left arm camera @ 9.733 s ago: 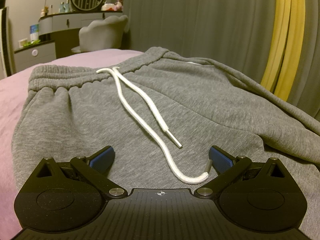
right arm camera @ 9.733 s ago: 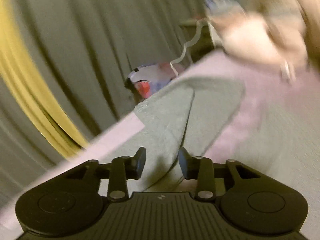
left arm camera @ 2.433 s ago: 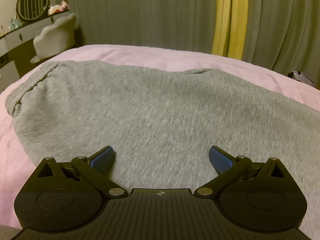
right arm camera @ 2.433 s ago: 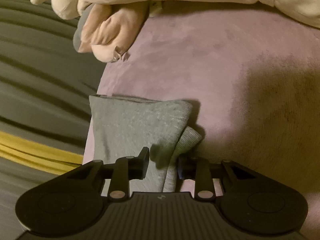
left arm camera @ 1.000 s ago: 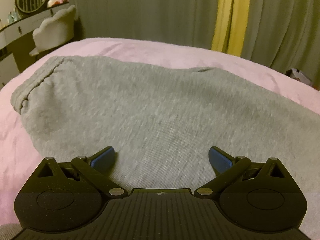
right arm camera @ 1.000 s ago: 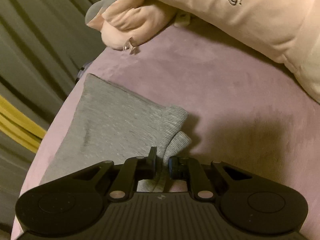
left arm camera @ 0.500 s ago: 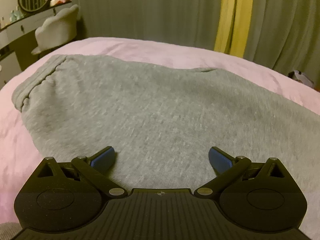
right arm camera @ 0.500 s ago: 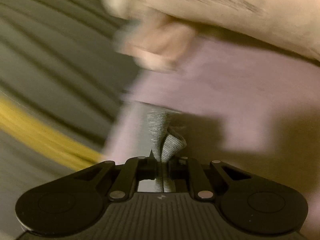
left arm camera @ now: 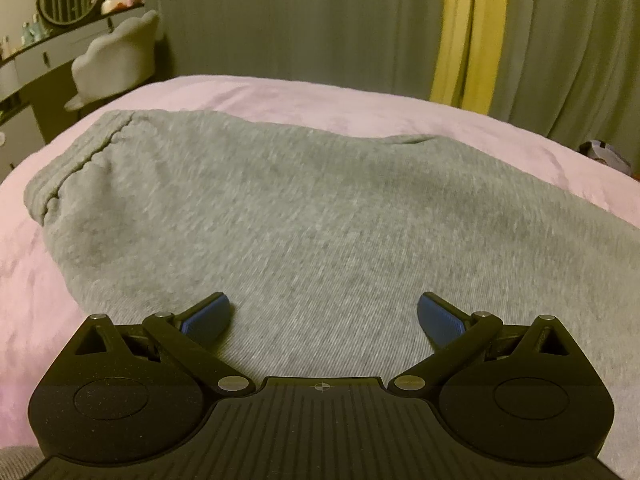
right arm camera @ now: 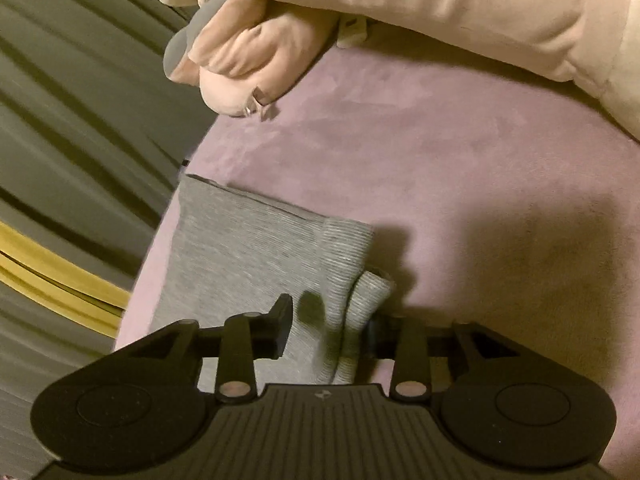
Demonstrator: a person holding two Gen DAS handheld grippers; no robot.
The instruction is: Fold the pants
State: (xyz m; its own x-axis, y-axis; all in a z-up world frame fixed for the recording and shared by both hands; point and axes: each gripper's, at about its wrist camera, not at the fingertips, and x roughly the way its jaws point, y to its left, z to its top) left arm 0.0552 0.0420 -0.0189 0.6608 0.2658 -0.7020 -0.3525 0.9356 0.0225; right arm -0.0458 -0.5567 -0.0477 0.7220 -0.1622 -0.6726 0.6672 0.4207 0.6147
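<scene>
Pants on the bed

My right claw (right arm camera: 326,326) has just been opening around the pants (right arm camera: 248,264) cuff; my left claw (left arm camera: 323,320) gapes apart, pants stretching toward twelve o'clock.

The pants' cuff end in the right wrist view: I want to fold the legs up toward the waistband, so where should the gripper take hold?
Grip the two ribbed cuffs together, coming in low along the bed from the open hem side. They lie stacked and bunched, standing slightly proud. The right gripper, jaws just opened, already straddles them.
</scene>
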